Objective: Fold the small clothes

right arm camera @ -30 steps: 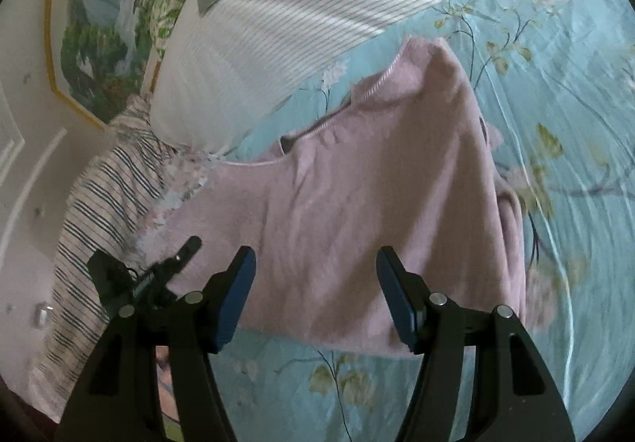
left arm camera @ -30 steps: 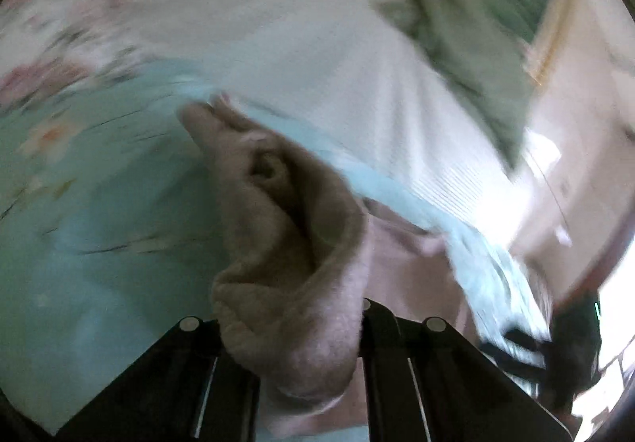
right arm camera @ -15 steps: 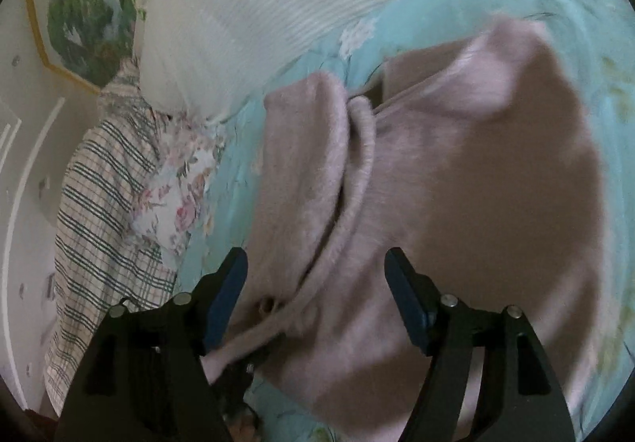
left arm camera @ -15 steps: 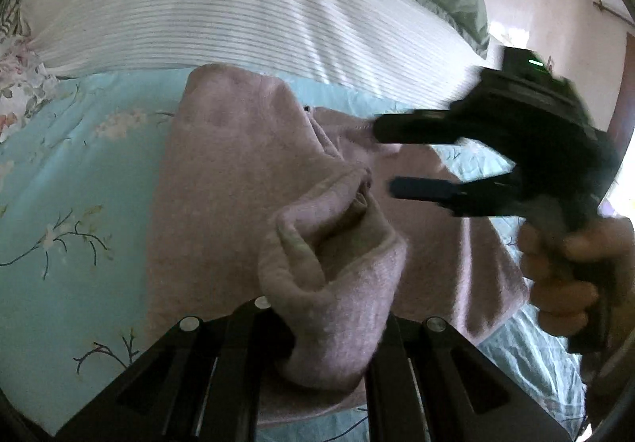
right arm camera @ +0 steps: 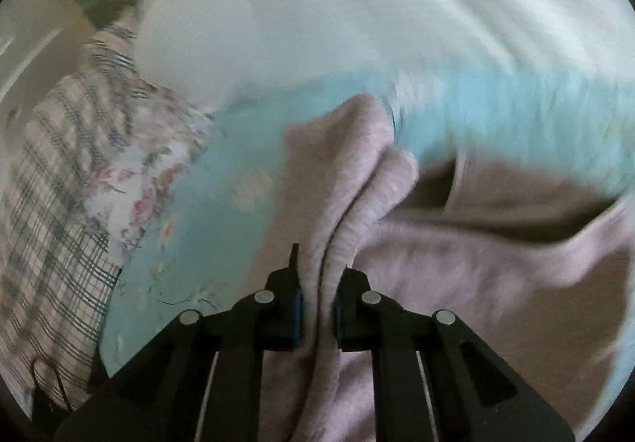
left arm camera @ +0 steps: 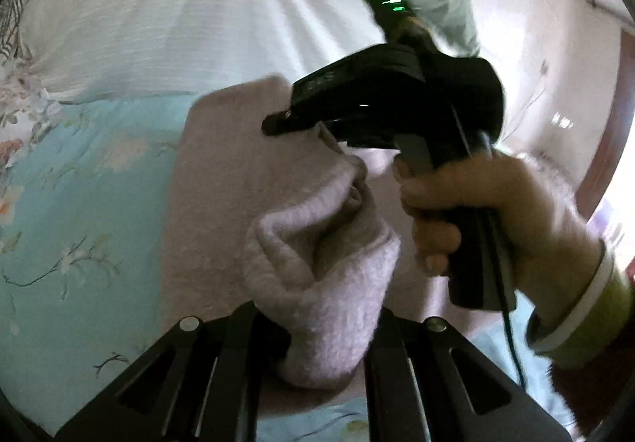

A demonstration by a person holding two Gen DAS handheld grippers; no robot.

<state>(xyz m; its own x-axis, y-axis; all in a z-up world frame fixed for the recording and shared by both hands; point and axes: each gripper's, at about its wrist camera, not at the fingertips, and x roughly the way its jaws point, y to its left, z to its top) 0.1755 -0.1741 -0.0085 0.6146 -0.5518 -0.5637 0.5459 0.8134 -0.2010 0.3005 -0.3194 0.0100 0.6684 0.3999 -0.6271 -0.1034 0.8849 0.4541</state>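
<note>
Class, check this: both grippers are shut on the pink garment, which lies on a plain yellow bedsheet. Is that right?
Not quite. The bedsheet is light blue with a flower print, as the left wrist view shows. The rest holds: the left gripper and right gripper each pinch the pink garment.

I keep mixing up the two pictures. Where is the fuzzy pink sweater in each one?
Left wrist view: the pink sweater fills the middle, a bunched fold of it clamped in the left gripper at the bottom.
Right wrist view: it spreads over the lower right, a ridge of it pinched by the right gripper.
Shared landmark: the blue flowered sheet underneath.
</note>
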